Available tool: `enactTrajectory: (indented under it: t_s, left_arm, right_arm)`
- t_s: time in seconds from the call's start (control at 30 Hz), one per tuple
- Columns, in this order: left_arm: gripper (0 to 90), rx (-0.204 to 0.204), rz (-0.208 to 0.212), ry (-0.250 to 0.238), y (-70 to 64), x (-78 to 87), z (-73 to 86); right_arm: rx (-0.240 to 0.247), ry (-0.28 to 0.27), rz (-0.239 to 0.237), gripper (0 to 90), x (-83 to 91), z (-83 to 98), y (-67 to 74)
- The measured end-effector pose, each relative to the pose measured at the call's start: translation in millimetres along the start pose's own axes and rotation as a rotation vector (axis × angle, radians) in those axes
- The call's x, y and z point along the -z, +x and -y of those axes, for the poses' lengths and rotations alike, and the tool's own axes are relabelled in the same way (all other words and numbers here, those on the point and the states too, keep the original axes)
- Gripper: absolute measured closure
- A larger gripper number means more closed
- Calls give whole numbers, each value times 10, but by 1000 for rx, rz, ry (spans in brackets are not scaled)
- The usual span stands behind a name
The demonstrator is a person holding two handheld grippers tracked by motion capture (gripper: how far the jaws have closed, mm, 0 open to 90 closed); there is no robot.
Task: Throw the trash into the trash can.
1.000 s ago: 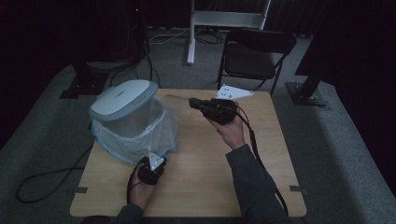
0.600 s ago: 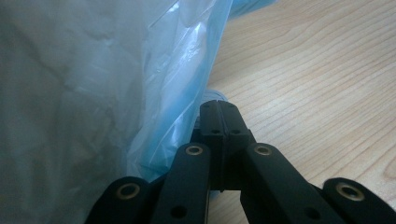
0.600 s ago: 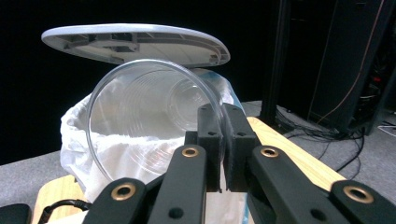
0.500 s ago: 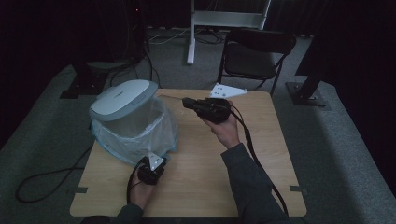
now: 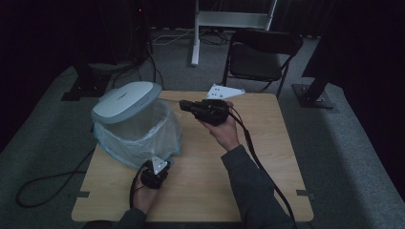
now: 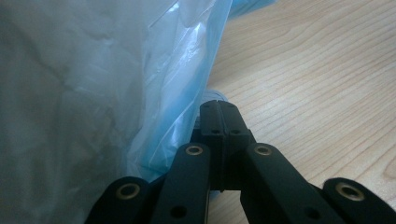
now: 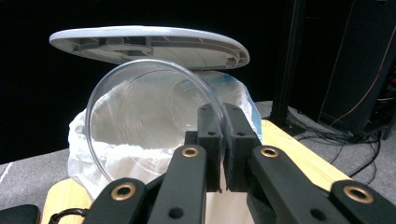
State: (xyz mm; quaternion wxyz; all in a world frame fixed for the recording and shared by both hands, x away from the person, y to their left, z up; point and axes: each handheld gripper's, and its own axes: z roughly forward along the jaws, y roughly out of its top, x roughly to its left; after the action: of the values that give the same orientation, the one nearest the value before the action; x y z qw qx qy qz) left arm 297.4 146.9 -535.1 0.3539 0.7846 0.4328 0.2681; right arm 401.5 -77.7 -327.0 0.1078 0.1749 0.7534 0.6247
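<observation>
Disposal of a clear plastic cup (image 7: 149,126) into a lidded bin (image 5: 126,100). I held the cup by its rim wall in the right gripper (image 7: 219,112), jaws clamped on the thin plastic, mouth turned toward the camera and level with the gap under the raised lid (image 7: 149,44). The cup sat above the table (image 5: 267,143), just beside the bin's opening, not yet inside it. My left gripper (image 6: 218,109) had its jaws clenched on a fold of the blue bin liner (image 6: 182,93) at the bin's base, pinning it down. To do this step well, I judged that the cup should go fully past the liner's rim before release, with the left grip steady so the bin could not slide. No brand, label or legible writing appeared on bin, liner or cup.
</observation>
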Motion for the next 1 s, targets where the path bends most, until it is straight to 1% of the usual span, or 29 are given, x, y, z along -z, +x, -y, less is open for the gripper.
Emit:
enactTrajectory:
  t_s: [0.57,0.73,0.77,0.87,0.9,0.93,1.0]
  left_arm:
    - [900,4,1,0,-3,0,1]
    - [900,1,0,1,-1,1,0]
    - [900,10,2,-1,-5,-1,2]
    - [900,11,2,0,-6,-1,2]
    - [900,9,2,1,-5,0,1]
    - [900,-3,2,1,3,1,-1]
    - [900,-2,2,0,3,1,-1]
  right_arm:
    - [-20,0,-27,870,-143,15,19]
    - [-25,7,-36,870,-207,26,25]
    - [-27,8,-38,870,-222,27,28]
    - [-32,15,-47,869,-270,31,37]
    - [-31,19,-49,869,-290,33,40]
    - [-31,24,-48,869,-307,35,42]
    - [-38,28,-49,867,-339,40,38]
